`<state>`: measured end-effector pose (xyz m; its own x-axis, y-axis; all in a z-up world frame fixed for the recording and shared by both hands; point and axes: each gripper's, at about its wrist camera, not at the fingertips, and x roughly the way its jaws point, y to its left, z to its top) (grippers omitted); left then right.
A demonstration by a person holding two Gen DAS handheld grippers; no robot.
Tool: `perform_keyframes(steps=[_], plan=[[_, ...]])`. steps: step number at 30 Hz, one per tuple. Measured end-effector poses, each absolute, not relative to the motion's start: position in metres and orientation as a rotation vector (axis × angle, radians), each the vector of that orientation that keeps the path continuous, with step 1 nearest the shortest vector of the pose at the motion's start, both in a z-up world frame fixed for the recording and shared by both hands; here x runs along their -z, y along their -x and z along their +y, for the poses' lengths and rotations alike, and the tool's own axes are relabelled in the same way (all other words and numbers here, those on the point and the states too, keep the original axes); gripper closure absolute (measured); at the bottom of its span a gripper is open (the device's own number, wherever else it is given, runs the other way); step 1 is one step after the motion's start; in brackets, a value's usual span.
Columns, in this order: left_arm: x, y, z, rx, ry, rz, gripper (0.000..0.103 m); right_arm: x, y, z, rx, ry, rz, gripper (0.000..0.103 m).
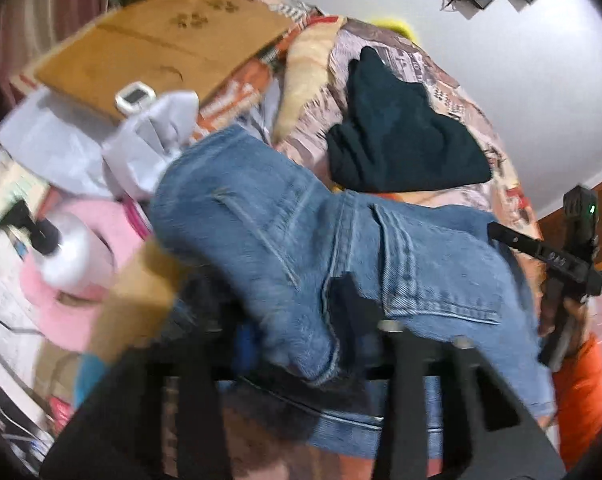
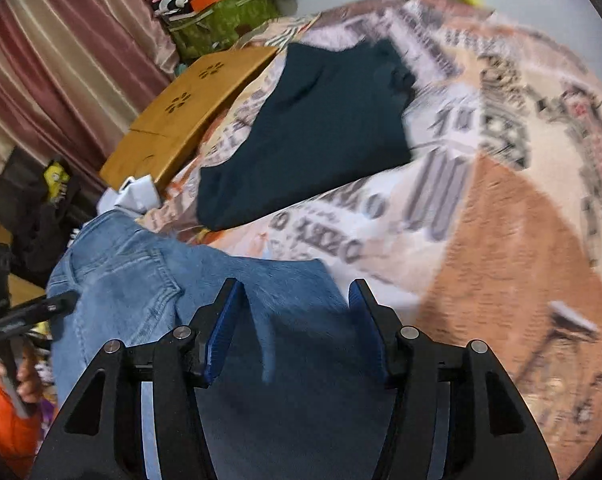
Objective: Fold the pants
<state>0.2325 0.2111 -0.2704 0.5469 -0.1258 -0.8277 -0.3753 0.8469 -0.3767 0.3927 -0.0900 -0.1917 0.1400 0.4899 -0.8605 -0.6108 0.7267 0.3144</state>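
Observation:
Blue jeans (image 1: 269, 232) lie bunched on the patterned bedspread (image 2: 501, 220), back pocket up. In the left wrist view the denim is gathered over my left gripper (image 1: 313, 320), which is shut on a fold near the waist; most of its fingers are hidden under the cloth. From the right wrist view the left gripper (image 2: 67, 300) bites the jeans' left edge. My right gripper (image 2: 297, 312) hovers over another part of the jeans (image 2: 141, 280); its blue pads (image 2: 225, 324) stand apart with a ridge of denim between them, not pressed. The right gripper (image 1: 501, 236) also shows at the jeans' right side.
A dark navy garment (image 2: 313, 132) lies farther up the bed. A wooden lap tray (image 2: 197, 108) sits at the bed's left edge, with a white plastic bag (image 1: 149, 148), a bottle (image 1: 73, 256) and a pink item (image 1: 101, 220) nearby. Curtains (image 2: 61, 60) hang at the left.

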Motion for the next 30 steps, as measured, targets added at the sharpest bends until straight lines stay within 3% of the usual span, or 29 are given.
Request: perform_keyframes(steps=[1,3,6,14,17,19,21,30], plan=[[0.269,-0.229,0.211,-0.171,0.540,0.975,0.083,0.191,-0.389,-0.088,-0.796,0.144,1.174,0.062],[0.268,-0.226,0.211,-0.196,0.487,0.960,0.090,0.185,-0.385,-0.087,-0.803,0.157,1.144,0.075],[0.267,-0.212,0.209,-0.224,0.446,0.946,0.092,0.171,-0.377,-0.085,-0.823,0.185,1.077,0.080],[0.291,-0.176,0.190,-0.246,0.400,0.998,0.091,0.151,-0.374,-0.042,-0.827,0.265,0.960,0.079],[0.287,-0.174,0.196,-0.246,0.410,1.005,0.083,0.151,-0.374,-0.041,-0.787,0.323,0.969,0.074],[0.283,-0.174,0.207,-0.262,0.445,1.012,0.062,0.145,-0.368,-0.055,-0.793,0.314,0.989,0.071],[0.279,-0.174,0.217,-0.274,0.481,1.002,0.051,0.137,-0.360,-0.072,-0.802,0.294,1.005,0.061],[0.293,-0.196,0.251,-0.200,0.732,1.006,0.051,0.150,-0.299,-0.145,-0.767,0.305,1.129,0.056]])
